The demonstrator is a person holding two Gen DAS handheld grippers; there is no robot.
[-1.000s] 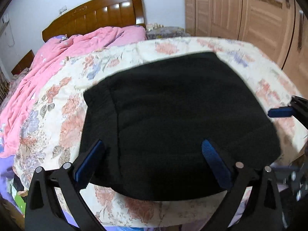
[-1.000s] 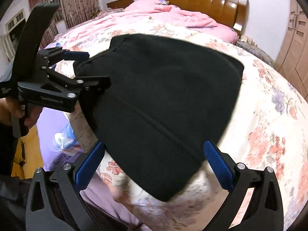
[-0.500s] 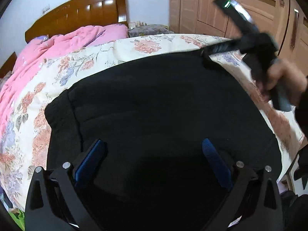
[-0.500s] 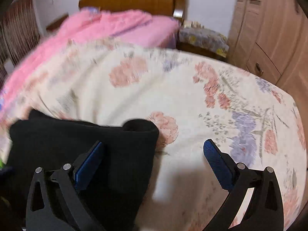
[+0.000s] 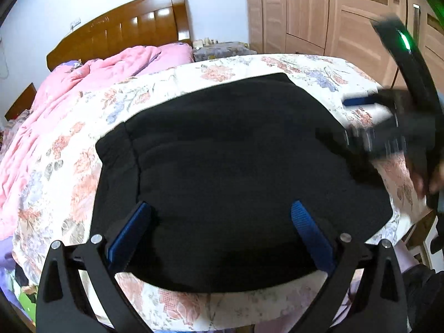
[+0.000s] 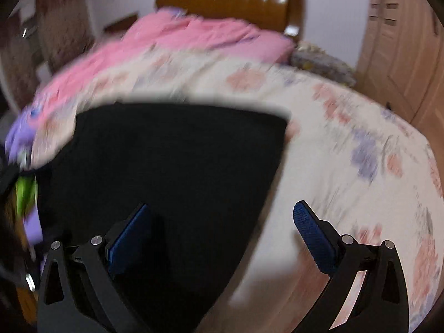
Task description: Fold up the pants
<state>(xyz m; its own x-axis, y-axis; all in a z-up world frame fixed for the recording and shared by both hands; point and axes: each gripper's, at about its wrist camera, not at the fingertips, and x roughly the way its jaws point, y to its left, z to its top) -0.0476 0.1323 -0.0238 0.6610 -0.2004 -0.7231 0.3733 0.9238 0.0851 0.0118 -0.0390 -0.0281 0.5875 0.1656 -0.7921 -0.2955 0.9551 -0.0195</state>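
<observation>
The black pants (image 5: 236,172) lie folded into a broad, compact block on the floral quilt (image 5: 166,88), near the foot end of the bed. The fabric is thick and matte; its surface is mostly flat, with one seam or fold line running down the left portion and a narrower band of cloth beyond it. Edges are rounded and soft. The near edge sits close to the quilt's front drop.

The left gripper (image 5: 219,233) hovers over the near part of the pants, its blue-padded fingers (image 5: 130,233) spread wide — nothing between them.

The right gripper (image 6: 222,236) is likewise spread apart and empty, positioned over the right edge of the pants (image 6: 166,180) with one finger above the cloth and the other above the quilt (image 6: 347,138). This view is motion-blurred.

A pink blanket (image 5: 83,83) is bunched toward the wooden headboard (image 5: 125,27); a wardrobe (image 5: 319,8) stands to the right.
</observation>
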